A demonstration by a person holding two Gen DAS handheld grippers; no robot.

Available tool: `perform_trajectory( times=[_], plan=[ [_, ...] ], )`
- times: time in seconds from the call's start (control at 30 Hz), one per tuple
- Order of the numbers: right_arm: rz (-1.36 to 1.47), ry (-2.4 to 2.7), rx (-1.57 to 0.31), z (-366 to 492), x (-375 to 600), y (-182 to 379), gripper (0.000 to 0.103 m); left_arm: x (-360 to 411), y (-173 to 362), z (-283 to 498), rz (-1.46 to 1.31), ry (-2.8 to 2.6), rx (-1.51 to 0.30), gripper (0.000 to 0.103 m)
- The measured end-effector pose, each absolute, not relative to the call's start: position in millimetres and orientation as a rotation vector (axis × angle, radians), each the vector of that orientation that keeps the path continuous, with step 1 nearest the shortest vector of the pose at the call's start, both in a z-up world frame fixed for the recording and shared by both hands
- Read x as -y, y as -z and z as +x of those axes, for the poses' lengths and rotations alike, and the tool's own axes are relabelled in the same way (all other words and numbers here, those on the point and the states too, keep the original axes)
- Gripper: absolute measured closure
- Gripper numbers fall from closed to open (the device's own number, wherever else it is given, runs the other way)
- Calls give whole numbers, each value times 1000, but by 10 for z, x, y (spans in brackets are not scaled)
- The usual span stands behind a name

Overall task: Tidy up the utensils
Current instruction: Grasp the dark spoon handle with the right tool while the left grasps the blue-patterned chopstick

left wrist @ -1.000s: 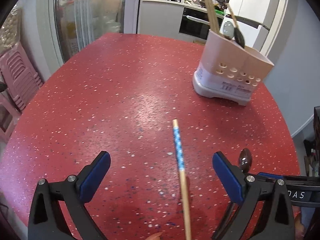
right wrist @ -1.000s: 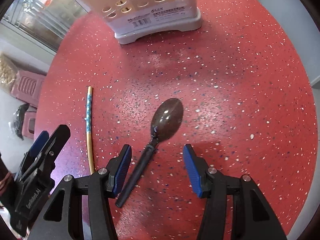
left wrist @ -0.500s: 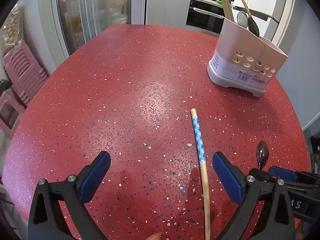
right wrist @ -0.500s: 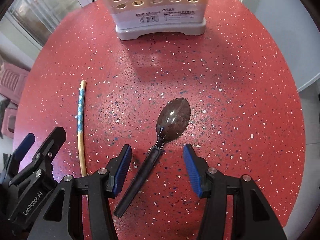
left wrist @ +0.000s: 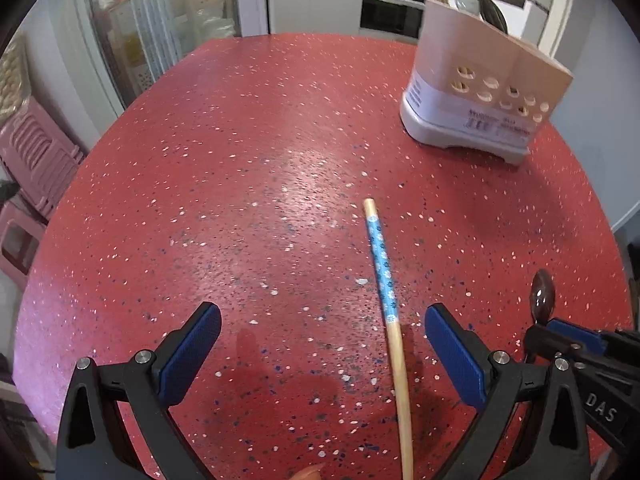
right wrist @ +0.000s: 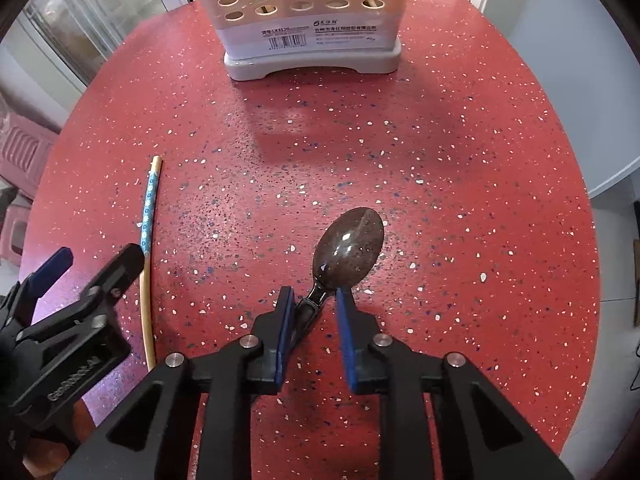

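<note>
Right gripper (right wrist: 311,300) closing around spoon (right wrist: 347,246) amid open red table (right wrist: 460,160).

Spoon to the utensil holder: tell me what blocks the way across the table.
Nothing visible blocks it. The spoon lies with bare red table between it and the utensil holder. The chopstick lies off to the side. The right gripper jaws are closing around the spoon's handle.

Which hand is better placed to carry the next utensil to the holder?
The right. Its tongs are closing with the dark spoon handle between the pads, facing the utensil holder. The left tongs hang open over the chopstick, not gripping it.
</note>
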State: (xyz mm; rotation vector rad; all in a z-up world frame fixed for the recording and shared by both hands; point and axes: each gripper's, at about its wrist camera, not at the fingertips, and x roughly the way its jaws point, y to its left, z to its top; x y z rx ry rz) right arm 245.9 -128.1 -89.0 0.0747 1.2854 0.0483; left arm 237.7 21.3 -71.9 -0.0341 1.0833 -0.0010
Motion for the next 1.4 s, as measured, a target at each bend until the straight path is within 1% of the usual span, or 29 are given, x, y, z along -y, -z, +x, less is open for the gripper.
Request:
perform_trajectory(
  times=[0.1,0.23,0.27,0.3,0.37,0.4,0.47,0.57,0.7,0.87,1.13,1.2,1.27,1.3,1.37,1.4],
  plan=[
    [83,-66,-1285,2447,1321,859,85,-119,755,2439,-12,27,-1116,0],
    [74,-102,-1280,2445,1457,839,98,-80,817,2500,-9,41,-1167,0],
    [77,-117,-1280,2435,1508,831,99,-63,803,2502,-4,51,-1164,2],
    [83,-133,-1281,2426,1558,835,99,-47,789,2506,4,59,-1165,4],
    [90,-153,-1283,2419,1610,836,99,-4,758,2503,21,83,-1170,13],
    [87,-163,-1281,2412,1642,830,99,24,744,2507,33,91,-1174,15],
    [97,-177,-1288,2400,1705,807,99,59,720,2504,51,112,-1188,23],
    [165,-199,-1332,2446,1848,814,99,116,692,2522,73,139,-1206,30],
    [221,-183,-1360,2525,1969,798,98,157,663,2566,78,155,-1230,30],
    [261,-149,-1414,2568,1999,811,82,133,642,2569,77,156,-1218,30],
    [235,-56,-1435,2584,1845,806,77,73,689,2424,70,160,-1194,30],
    [179,-38,-1442,2592,1750,805,75,64,699,2416,71,162,-1189,30],
    [98,-39,-1440,2597,1628,805,75,65,698,2398,73,160,-1188,30],
    [49,-44,-1430,2591,1578,802,77,65,697,2384,73,160,-1187,30],
    [-6,-53,-1419,2563,1536,795,85,66,695,2378,73,160,-1188,30],
    [-31,-67,-1412,2546,1538,790,87,70,693,2368,75,160,-1190,30]
  ],
)
